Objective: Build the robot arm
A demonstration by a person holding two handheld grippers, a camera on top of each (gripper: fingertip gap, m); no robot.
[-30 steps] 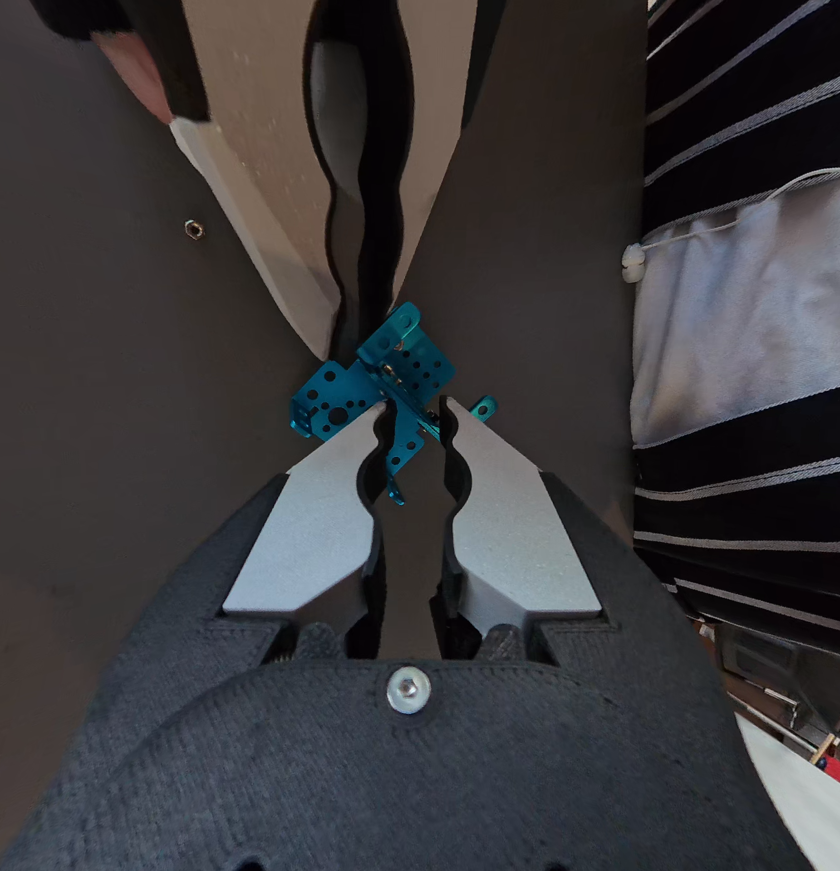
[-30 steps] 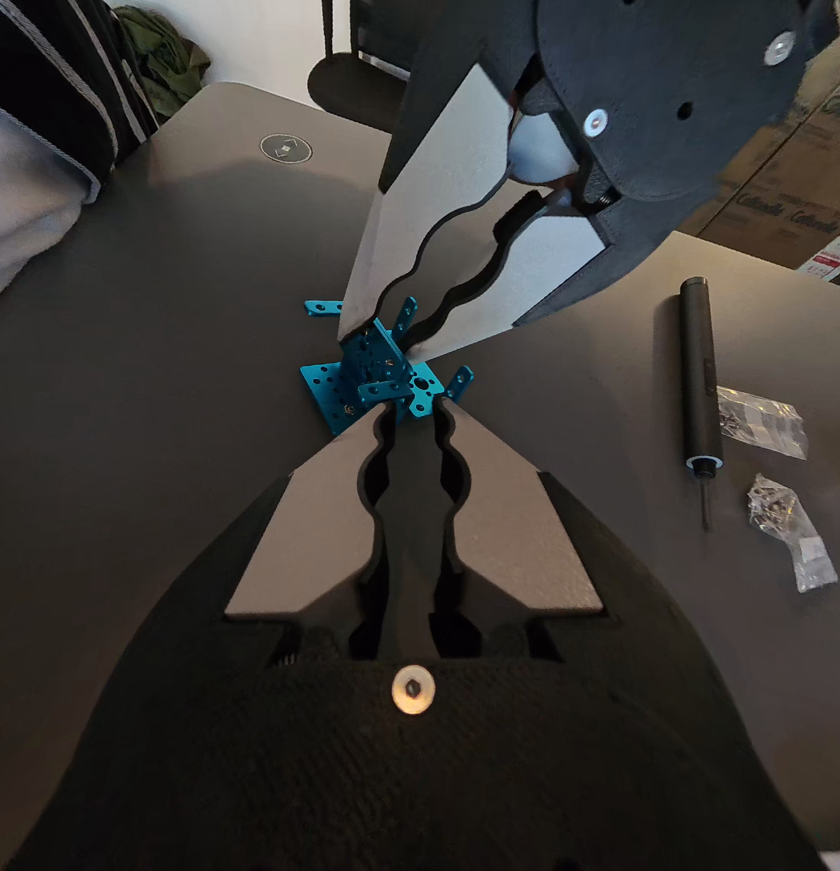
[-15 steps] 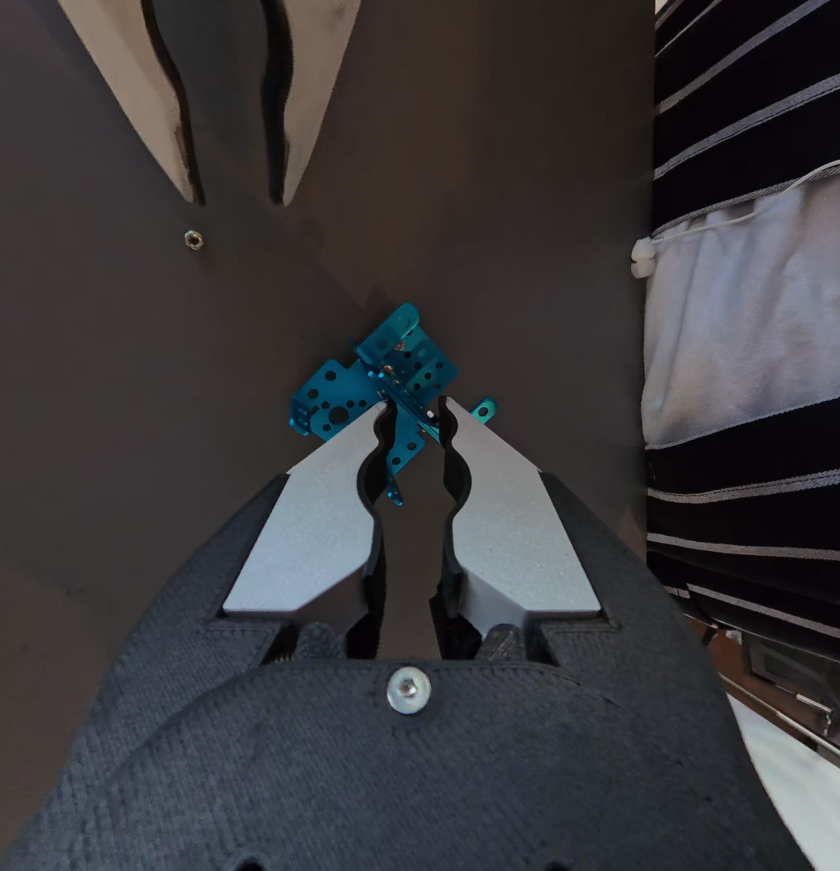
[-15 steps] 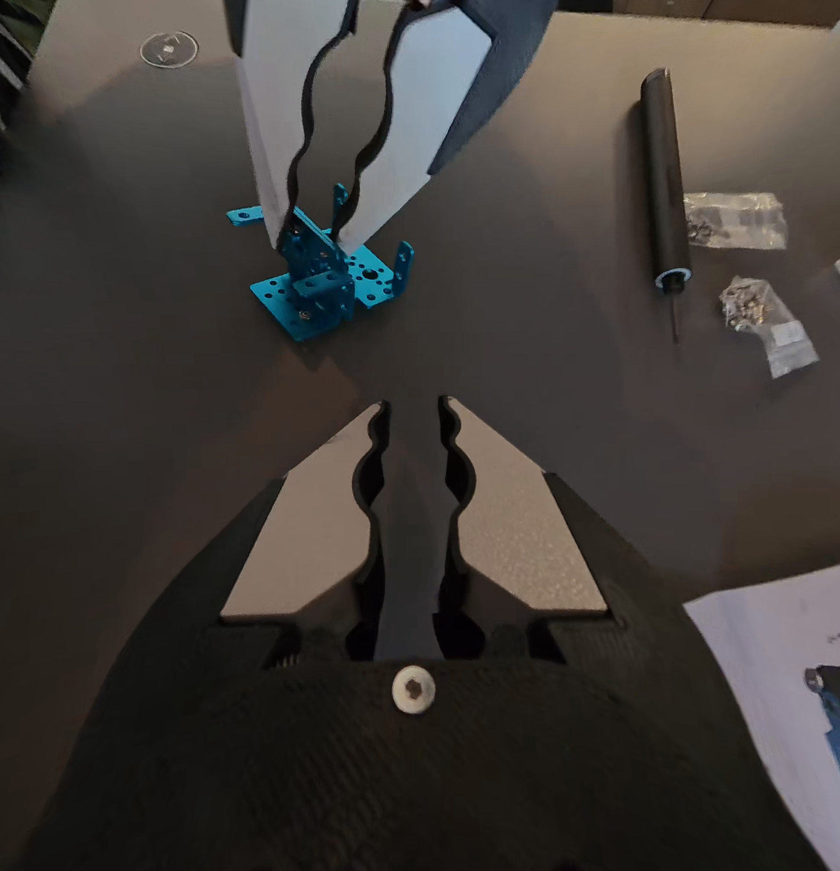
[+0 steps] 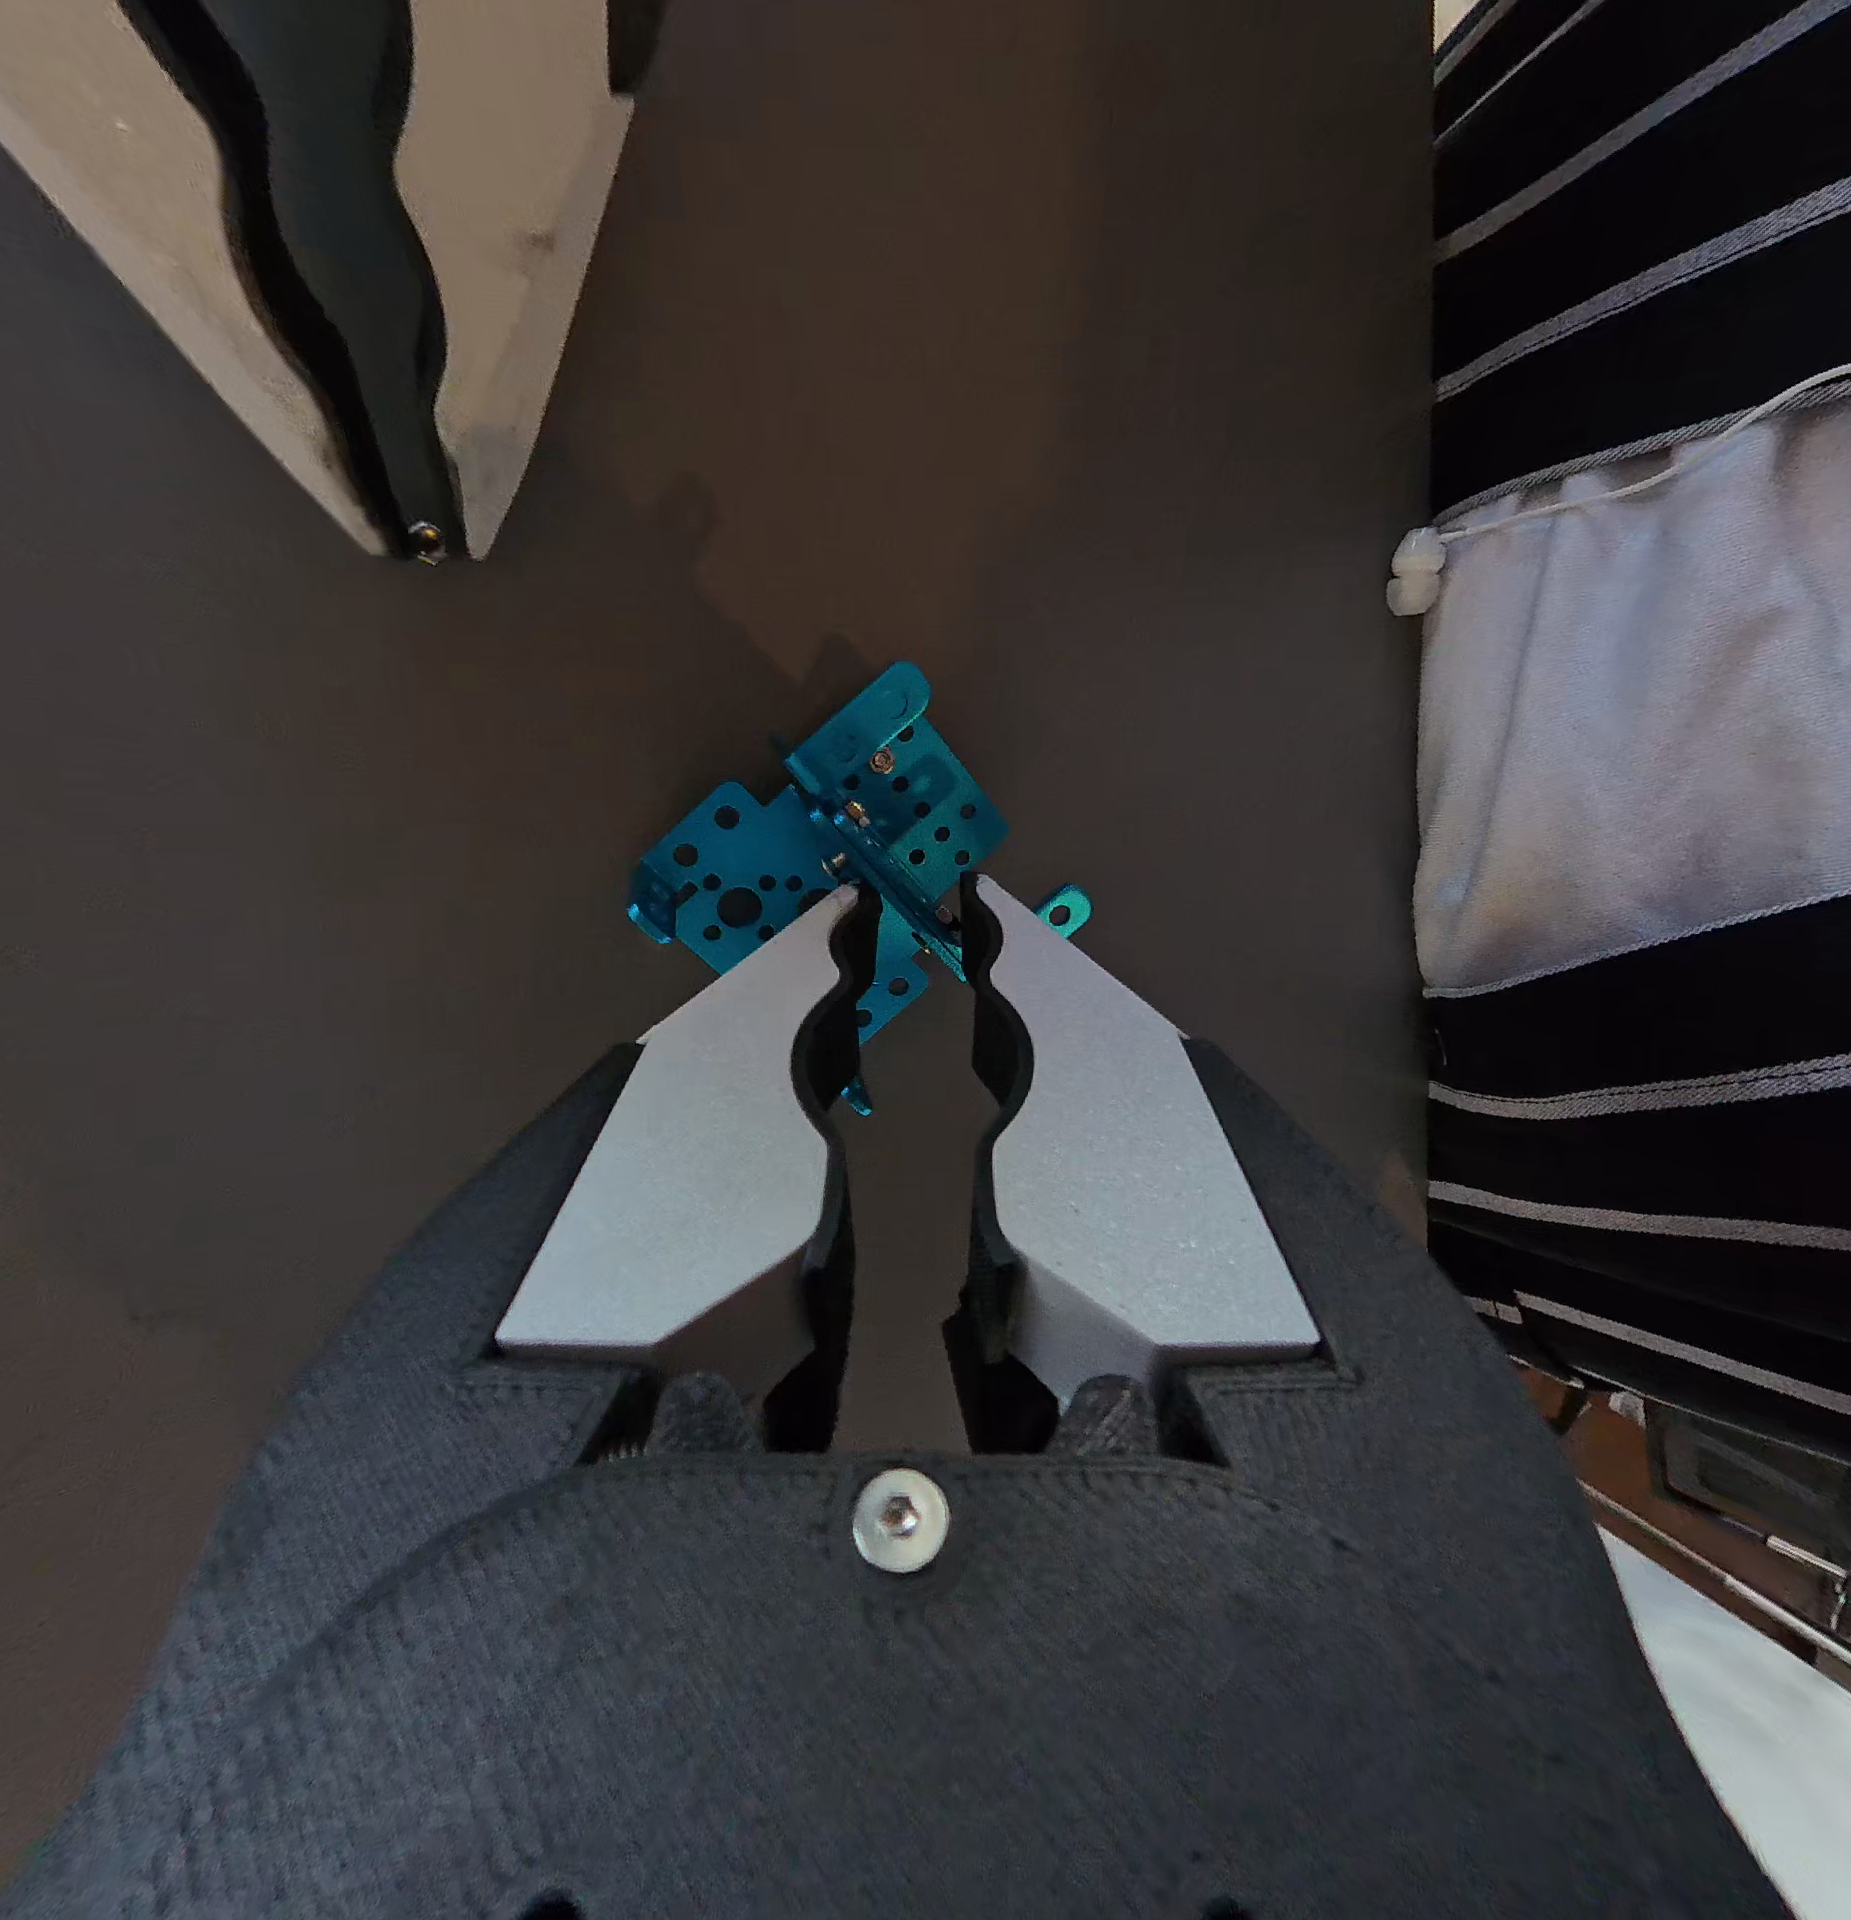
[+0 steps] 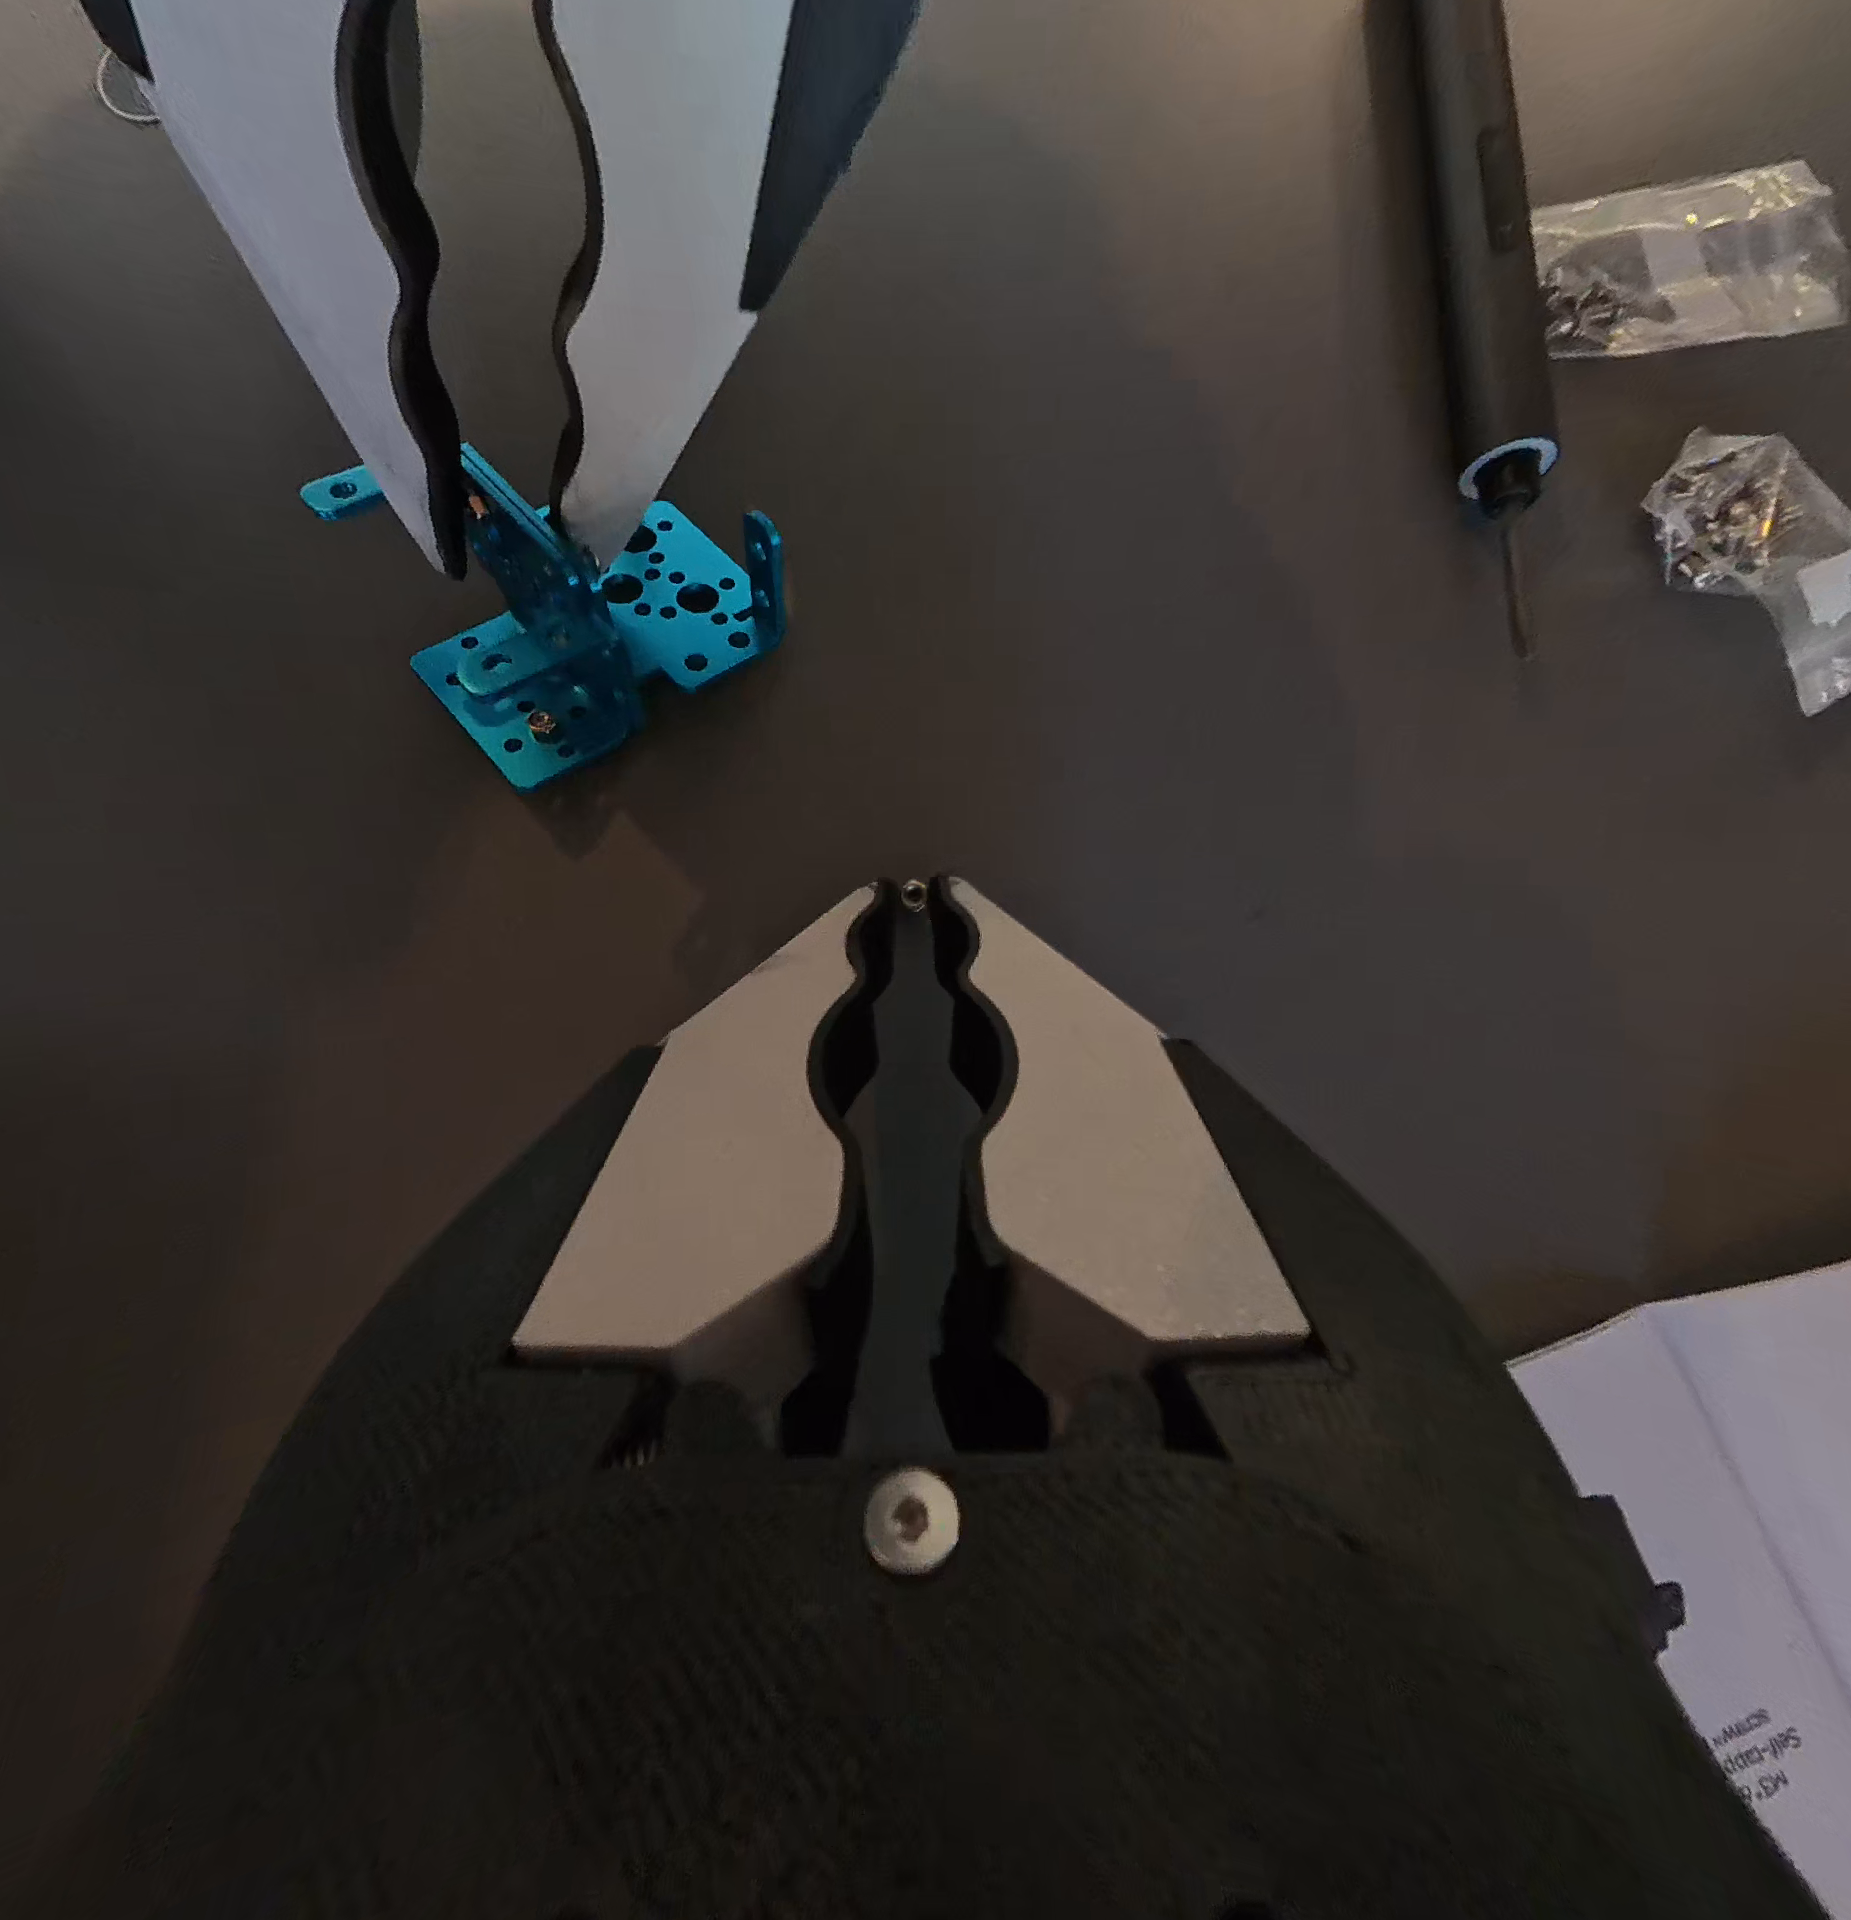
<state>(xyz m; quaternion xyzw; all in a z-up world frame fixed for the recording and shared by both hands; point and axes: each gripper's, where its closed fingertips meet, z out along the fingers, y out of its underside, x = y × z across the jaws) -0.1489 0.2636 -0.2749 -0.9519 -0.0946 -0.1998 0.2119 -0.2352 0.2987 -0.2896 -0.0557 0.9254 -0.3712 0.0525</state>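
A blue perforated metal bracket assembly point(image 5: 879, 821) stands on the dark table point(image 5: 1108, 416). My left gripper point(image 5: 910, 896) is shut on its upright plate, which runs slantwise between the fingertips. The same grip shows in the right wrist view, where the left gripper point(image 6: 516, 545) comes down on the assembly point(image 6: 682, 613) from above. My right gripper point(image 6: 912, 888) is shut on a small metal nut point(image 6: 912, 895) at its very tips, low over the table and apart from the assembly. It also shows at the upper left of the left wrist view point(image 5: 425, 540).
A black screwdriver point(image 6: 1461, 260) and two clear bags of screws point(image 6: 1690, 255) point(image 6: 1773, 561) lie at the right. A white printed booklet point(image 6: 1731, 1507) sits at the lower right. A small blue tab point(image 6: 334, 488) lies beside the assembly. A person's striped garment point(image 5: 1648, 260) borders the table edge. There is about 10 cm between the tips of the two grippers.
My right gripper has drawn back from the blue assembly, gone to the loose nut on the table and shut on it. My left gripper has kept its hold.
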